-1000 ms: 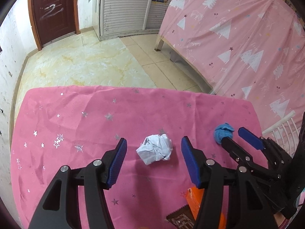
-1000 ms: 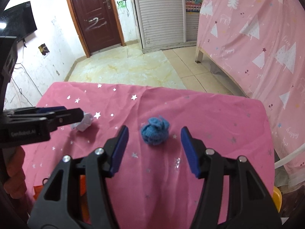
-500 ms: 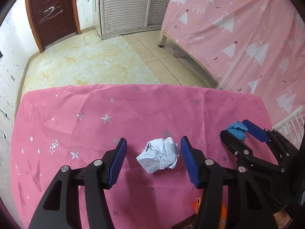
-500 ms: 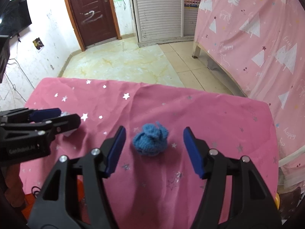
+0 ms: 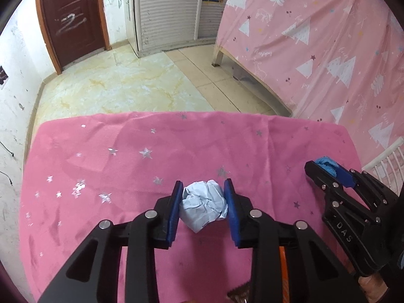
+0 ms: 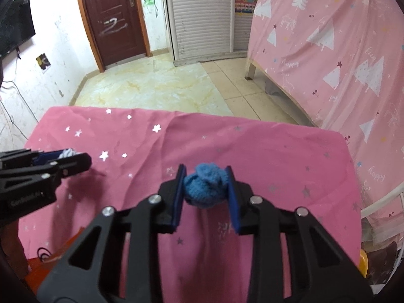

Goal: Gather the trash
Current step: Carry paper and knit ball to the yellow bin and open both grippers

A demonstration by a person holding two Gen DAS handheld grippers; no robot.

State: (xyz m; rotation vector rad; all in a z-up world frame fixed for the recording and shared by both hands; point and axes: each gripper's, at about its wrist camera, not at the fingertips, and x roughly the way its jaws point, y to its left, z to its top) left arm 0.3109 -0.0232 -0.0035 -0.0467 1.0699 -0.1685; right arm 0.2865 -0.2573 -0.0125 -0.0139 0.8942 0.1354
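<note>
Crumpled white paper ball [image 5: 203, 208] at 6 o'clock on the pink cloth [image 5: 126, 156], just pinched by the left gripper [image 5: 203, 207] | blue knit wad [image 6: 205, 188] just pinched by the right gripper [image 6: 205, 192] | risk: paper crushing further and slipping out on lifting

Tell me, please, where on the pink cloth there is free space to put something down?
The far half of the pink tablecloth is bare. The strip between the crumpled paper ball and the blue knitted ball is bare too. Both grippers crowd the near edge.
</note>
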